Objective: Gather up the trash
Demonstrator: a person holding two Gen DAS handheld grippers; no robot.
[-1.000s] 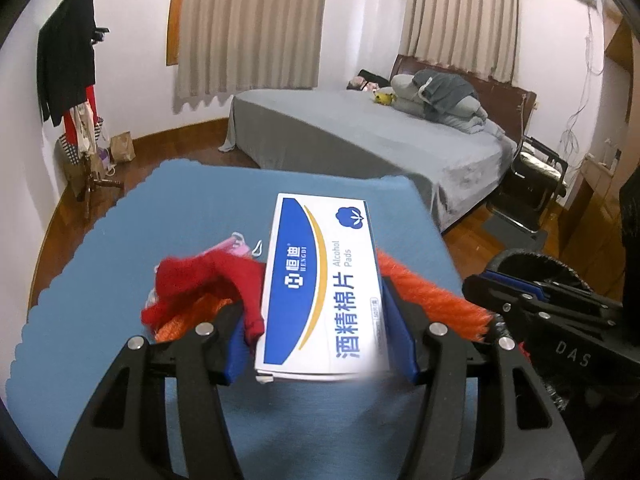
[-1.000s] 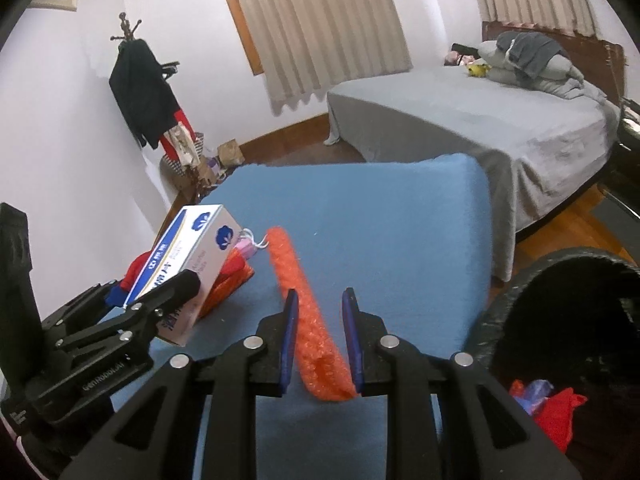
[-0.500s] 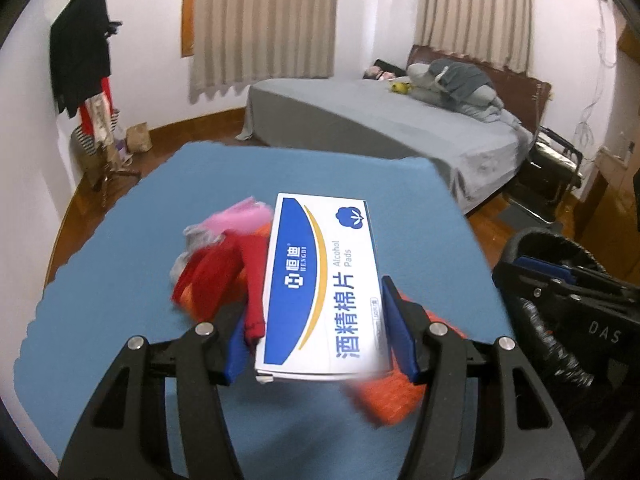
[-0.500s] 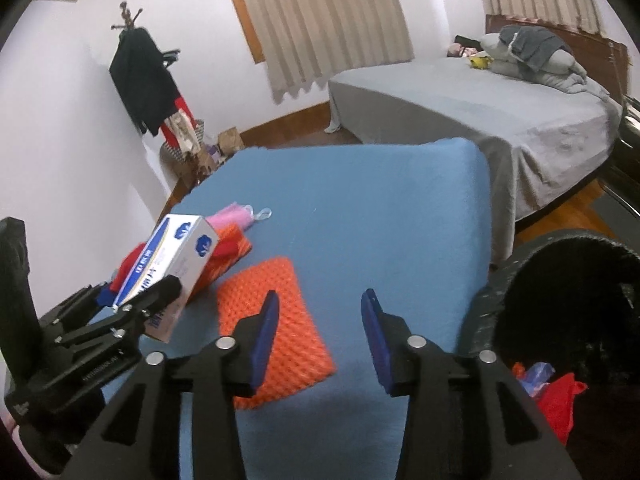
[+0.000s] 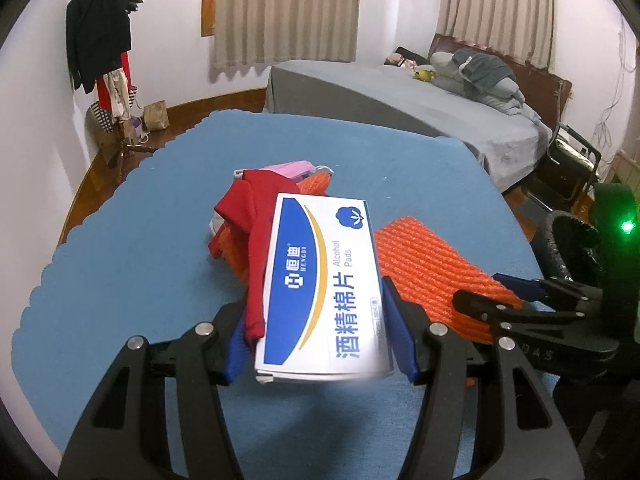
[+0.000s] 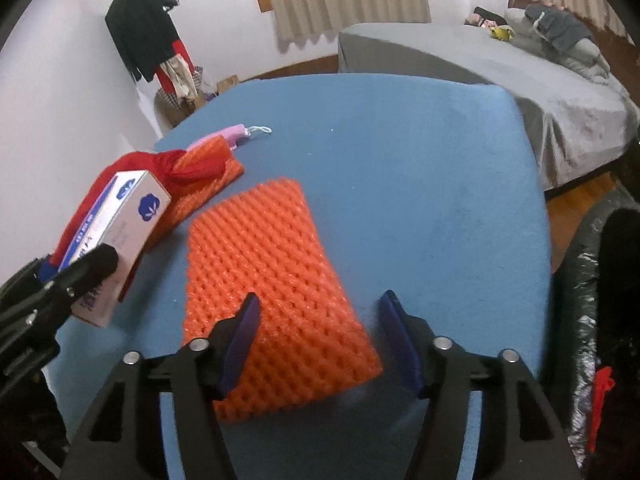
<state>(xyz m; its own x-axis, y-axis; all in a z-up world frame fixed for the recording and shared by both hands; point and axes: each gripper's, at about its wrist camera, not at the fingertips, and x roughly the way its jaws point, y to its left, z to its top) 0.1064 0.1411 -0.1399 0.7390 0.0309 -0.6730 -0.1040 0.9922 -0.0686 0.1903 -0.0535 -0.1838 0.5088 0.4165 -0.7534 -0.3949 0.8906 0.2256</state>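
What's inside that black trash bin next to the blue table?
In the right wrist view, the black trash bin shows its shiny black liner and a bit of red trash near the bottom. The rest of the inside is dark and cut off, so anything else there is hidden.

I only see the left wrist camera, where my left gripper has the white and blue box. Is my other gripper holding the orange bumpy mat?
Observer: No. The right gripper is open above the near end of the orange foam-net mat, which lies flat on the blue table cover.
Operator: Is anything in the bin?
Observer: Yes, a red scrap shows inside the black-lined bin.
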